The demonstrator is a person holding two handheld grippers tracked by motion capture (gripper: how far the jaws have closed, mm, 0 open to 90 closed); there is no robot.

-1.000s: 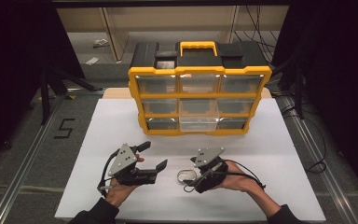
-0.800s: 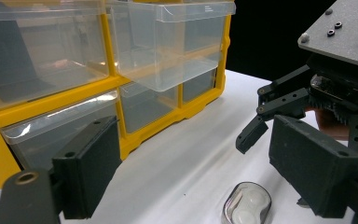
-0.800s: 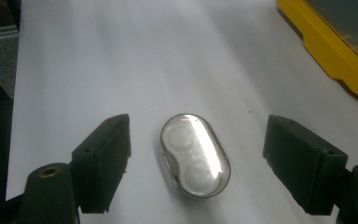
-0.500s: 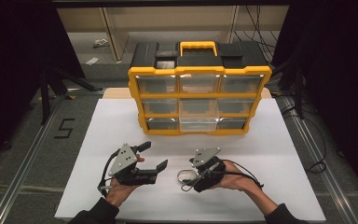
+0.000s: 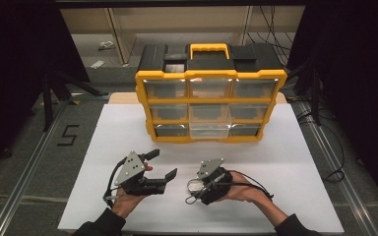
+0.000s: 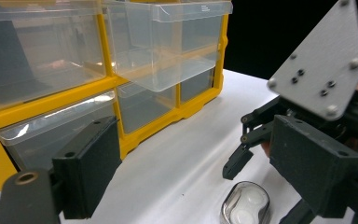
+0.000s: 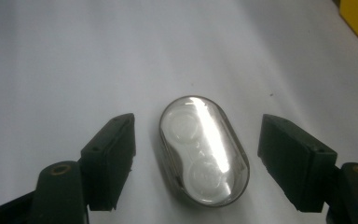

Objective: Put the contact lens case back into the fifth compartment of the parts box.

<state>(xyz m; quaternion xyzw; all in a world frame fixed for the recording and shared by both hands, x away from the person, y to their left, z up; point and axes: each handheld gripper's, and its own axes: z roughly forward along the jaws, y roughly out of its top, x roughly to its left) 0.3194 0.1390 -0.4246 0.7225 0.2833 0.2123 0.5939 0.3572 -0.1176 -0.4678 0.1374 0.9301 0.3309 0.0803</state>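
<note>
A small oval clear case with two round wells lies flat on the white table sheet. My right gripper is open and straddles it. Its jaws have just been closing a little, and a gap remains on each side of the case. My left gripper is open and holds nothing, just left of the case, pointing at the organizer. The yellow and black drawer organizer stands at the back of the sheet. Its bottom middle clear drawer is pulled out.
Cables trail over the floor right of the sheet. A "5" mark sits on the floor at the left, beside a metal rail. Bare white sheet lies between the grippers and the organizer.
The right gripper's jaws have narrowed slightly around the case. Both hands have stayed nearly where they were.
</note>
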